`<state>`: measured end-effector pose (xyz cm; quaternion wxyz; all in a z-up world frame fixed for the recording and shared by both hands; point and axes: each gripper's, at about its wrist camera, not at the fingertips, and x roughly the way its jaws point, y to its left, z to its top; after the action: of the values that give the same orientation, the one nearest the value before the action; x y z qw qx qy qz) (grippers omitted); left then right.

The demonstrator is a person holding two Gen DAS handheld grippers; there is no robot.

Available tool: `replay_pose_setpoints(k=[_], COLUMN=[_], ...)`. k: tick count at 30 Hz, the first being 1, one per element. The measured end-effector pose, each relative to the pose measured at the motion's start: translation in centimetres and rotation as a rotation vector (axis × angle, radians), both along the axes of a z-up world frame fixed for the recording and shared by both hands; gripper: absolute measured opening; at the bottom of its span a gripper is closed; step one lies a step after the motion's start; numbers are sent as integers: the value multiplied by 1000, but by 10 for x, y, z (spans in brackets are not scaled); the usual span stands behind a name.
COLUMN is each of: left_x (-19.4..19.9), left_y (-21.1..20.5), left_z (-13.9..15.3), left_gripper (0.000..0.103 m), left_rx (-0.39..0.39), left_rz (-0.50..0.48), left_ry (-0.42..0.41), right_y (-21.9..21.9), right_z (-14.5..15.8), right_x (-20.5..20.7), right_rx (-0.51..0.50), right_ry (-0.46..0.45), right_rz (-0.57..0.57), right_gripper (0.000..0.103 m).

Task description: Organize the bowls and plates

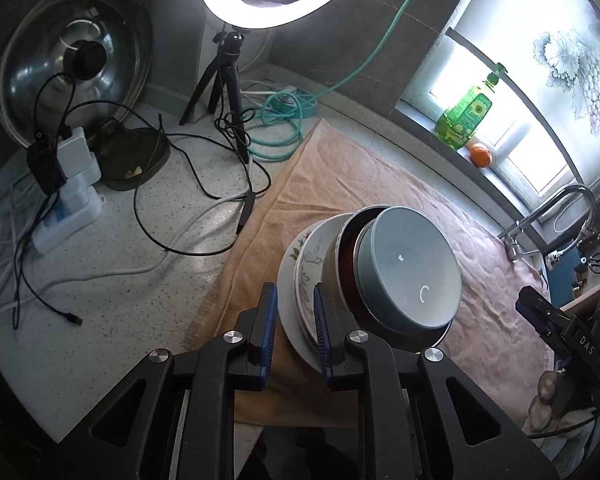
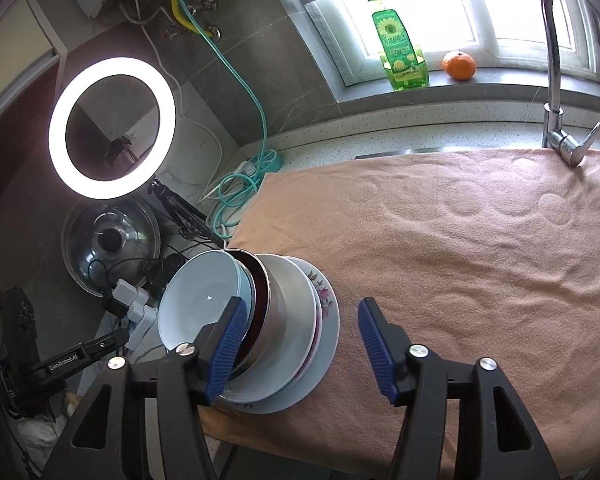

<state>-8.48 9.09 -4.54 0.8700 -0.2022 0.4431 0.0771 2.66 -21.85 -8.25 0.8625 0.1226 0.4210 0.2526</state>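
Plates and bowls [image 2: 268, 332] sit nested in one stack on the peach towel [image 2: 480, 248] near its left edge, over the table [image 1: 148, 280]; a pale bowl [image 1: 412, 276] is on top. The left gripper [image 1: 296, 332] has its jaws narrowly parted around the rim of the floral plates [image 1: 300, 264], pads seemingly not pressing. The right gripper [image 2: 300, 344] stands open, empty, straddling the stack. Stacking looks finished; next, I judge, both grippers must back away cleanly without nudging it.

Bowls [image 2: 204, 304] nest on plates [image 2: 324, 344] at the towel's [image 2: 480, 248] left end.
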Motion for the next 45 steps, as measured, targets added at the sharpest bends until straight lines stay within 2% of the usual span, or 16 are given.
replay_pose_setpoints(k=[3, 8, 11, 15, 17, 29, 45], left_x=[-5, -14, -20, -29, -31, -38, -40], left_y=[-8, -22, -32, -45, -53, -66, -66], left_z=[9, 20, 27, 34, 36, 41, 43], left_gripper=[19, 44, 55, 64, 73, 73, 73], left_rx=[38, 86, 120, 178, 211, 218, 220], left_rz=[-10, -27, -42, -50, -63, -64, -53], left_ry=[-23, -56, -71, -90, -91, -97, -106], right_y=[6, 17, 19, 21, 21, 23, 27], right_z=[8, 23, 30, 34, 34, 39, 37], right_x=[-9, -27, -38, -52, -60, -80, -76], right_rx=[-24, -87, -110, -151, -168, -180, -180], right_ry=[-35, -91, -119, -147, -162, -207, -191], right_rz=[9, 25, 14, 6, 7, 22, 39], right_gripper=[56, 58, 67, 69, 76, 79, 80])
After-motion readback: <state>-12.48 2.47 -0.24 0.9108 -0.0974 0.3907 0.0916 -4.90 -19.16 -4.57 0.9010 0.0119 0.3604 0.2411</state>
